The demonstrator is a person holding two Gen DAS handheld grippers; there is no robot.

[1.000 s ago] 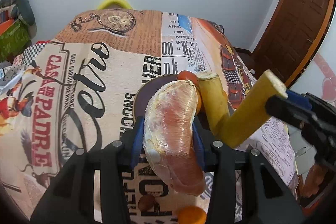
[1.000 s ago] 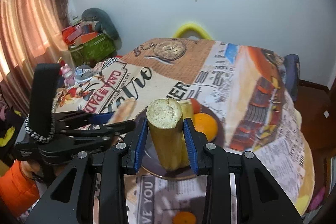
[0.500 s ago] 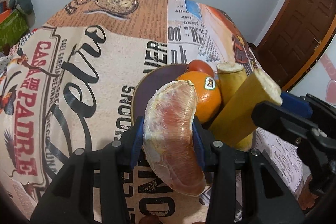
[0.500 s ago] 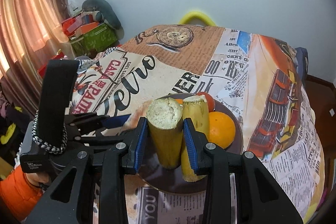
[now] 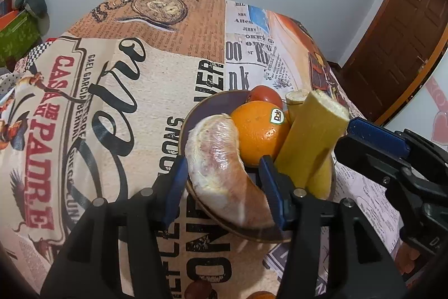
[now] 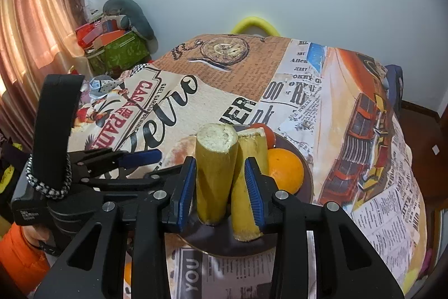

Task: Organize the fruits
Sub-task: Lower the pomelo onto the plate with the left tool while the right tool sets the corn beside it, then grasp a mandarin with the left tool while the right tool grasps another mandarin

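Note:
A dark round plate (image 5: 201,108) (image 6: 291,147) holds an orange (image 5: 259,132) (image 6: 285,170), a red tomato (image 5: 264,94) and a cut banana piece (image 6: 247,181). My left gripper (image 5: 224,187) is open around a wrapped grapefruit wedge (image 5: 219,167), which rests on the plate's near rim with a gap at each pad. My right gripper (image 6: 219,187) stands open around a second banana piece (image 6: 214,173) (image 5: 310,139), which leans on the plate beside the first.
The table carries a printed newspaper-style cloth (image 5: 112,102). A small orange fruit (image 6: 127,275) and a brown fruit (image 5: 198,289) lie near the front edge. A yellow chair back (image 6: 254,24) stands behind the table. Clutter sits at the left wall.
Both grippers came down to the plate. The wedge and the banana piece now rest on it, and both sets of jaws have opened off them.

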